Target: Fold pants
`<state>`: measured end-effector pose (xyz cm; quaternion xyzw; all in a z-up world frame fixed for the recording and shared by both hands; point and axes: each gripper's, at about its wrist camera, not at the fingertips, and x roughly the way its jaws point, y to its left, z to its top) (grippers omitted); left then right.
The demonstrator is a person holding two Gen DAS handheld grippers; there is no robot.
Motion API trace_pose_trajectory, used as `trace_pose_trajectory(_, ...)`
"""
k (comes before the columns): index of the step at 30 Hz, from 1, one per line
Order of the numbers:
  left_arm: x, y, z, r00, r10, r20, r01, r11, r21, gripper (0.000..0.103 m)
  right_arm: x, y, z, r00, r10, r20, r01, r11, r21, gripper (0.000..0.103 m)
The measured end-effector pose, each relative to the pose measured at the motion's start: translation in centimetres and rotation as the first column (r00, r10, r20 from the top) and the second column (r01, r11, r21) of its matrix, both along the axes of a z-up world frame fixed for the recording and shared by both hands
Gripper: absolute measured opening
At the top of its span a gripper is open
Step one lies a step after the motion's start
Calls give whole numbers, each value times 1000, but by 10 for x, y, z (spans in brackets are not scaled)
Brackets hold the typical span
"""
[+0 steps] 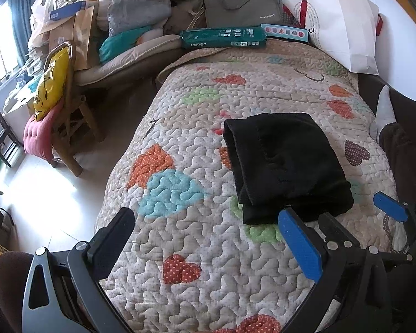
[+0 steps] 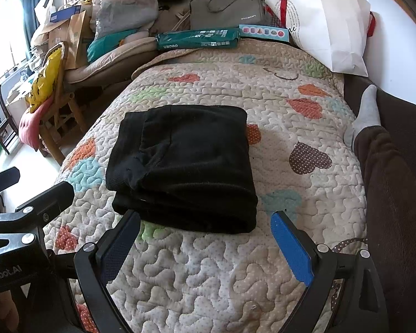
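- The black pants (image 2: 183, 166) lie folded into a thick, roughly rectangular bundle on the heart-patterned quilt (image 2: 263, 263) that covers the bed.
- In the right wrist view the bundle sits at the centre of the frame, slightly left of the middle; its stacked layers face the lower edge of the frame and its smooth far edge faces the upper part.
- In the left wrist view the pants (image 1: 285, 166) appear right of centre, their long axis running from upper left to lower right, with a rolled edge toward the upper left and the layered ends toward the lower right.
- The left gripper (image 1: 208, 236) hovers over the quilt at the bottom of its frame, jaws spread wide and gripping nothing; the blue pad (image 1: 301, 245) is just beside the bundle's near corner, and whether it touches the cloth cannot be told.
- The right gripper (image 2: 205, 245) is at the bottom centre of its frame, jaws wide apart and empty, with the near edge of the pants lying just beyond the fingertips.
- In the upper part of the right wrist view, a green package (image 2: 198, 40), a grey laptop bag (image 2: 227, 8) and a white paper bag (image 2: 327, 25) stand at the far end of the bed.
- A leg in a grey sock (image 2: 366, 116) lies along the right edge.
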<state>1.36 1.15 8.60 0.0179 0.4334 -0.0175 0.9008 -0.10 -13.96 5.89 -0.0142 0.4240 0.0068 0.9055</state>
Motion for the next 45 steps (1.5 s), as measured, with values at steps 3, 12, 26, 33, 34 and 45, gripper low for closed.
trace_pose_trajectory(3,1,1,-1,1000,2,-4,-2,1000,-2,103,0,0,-1,1000,3,-4,-3,1000,-2,98)
trace_pose_trajectory(12,1,1,-5,1000,3,-15,-3,1000,-2,103,1,-1,-2,1000,7,-11,-7,1000,-5,98)
trace_pose_trajectory(26,1,4,-9,1000,13,-21,-13,1000,-8,103,3,-4,-5,1000,18,-24,-18,1000,-15,98)
trace_pose_trajectory(33,0,5,-11,1000,9,-25,-10,1000,-8,103,3,-3,-7,999,24,-27,-24,1000,-17,98)
trace_pose_trajectory(34,0,5,-11,1000,9,-26,-9,1000,-8,103,3,-3,-7,999,24,-27,-25,1000,-17,98)
trace_pose_trajectory(45,0,4,-12,999,9,-33,-9,1000,-6,103,4,-5,-10,999,28,-36,-29,999,-18,98)
